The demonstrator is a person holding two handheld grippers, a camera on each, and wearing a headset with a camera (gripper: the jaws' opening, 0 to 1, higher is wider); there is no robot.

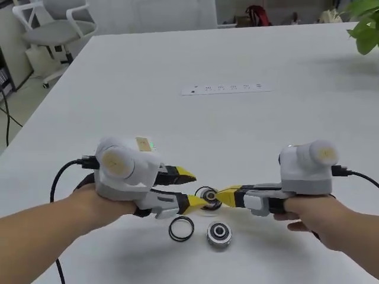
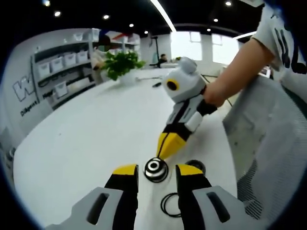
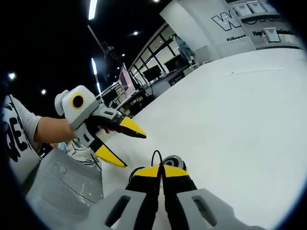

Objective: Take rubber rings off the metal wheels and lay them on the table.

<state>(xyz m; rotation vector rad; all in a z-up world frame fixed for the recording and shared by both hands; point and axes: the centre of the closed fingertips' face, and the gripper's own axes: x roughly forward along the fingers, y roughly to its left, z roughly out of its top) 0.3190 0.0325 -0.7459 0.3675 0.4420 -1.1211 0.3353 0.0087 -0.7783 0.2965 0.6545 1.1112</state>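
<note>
White and mostly bare, the bench (image 1: 237, 136) is carrying the work near its front edge, with an office chair (image 1: 59, 23) standing off at the far corner. The step in hand is stripping a rubber ring (image 3: 154, 157) off a metal wheel (image 2: 156, 170). The right gripper (image 3: 160, 168) is pinching a loop of that ring, its fingers (image 3: 146, 175) pressing shut on the rubber beside the wheel's rim. The left gripper (image 1: 194, 189) is straddling the wheel with its fingers (image 2: 125, 171) spread apart, 1 on each side, not clamping. Near them, 1 loose ring (image 1: 181, 228) is lying flat on the bench next to a 2nd wheel (image 1: 219, 234). Judging from this, the next move is calling for the left fingers to close and steady the wheel while the right draws the loop over the rim, then lays it on the bench.
</note>
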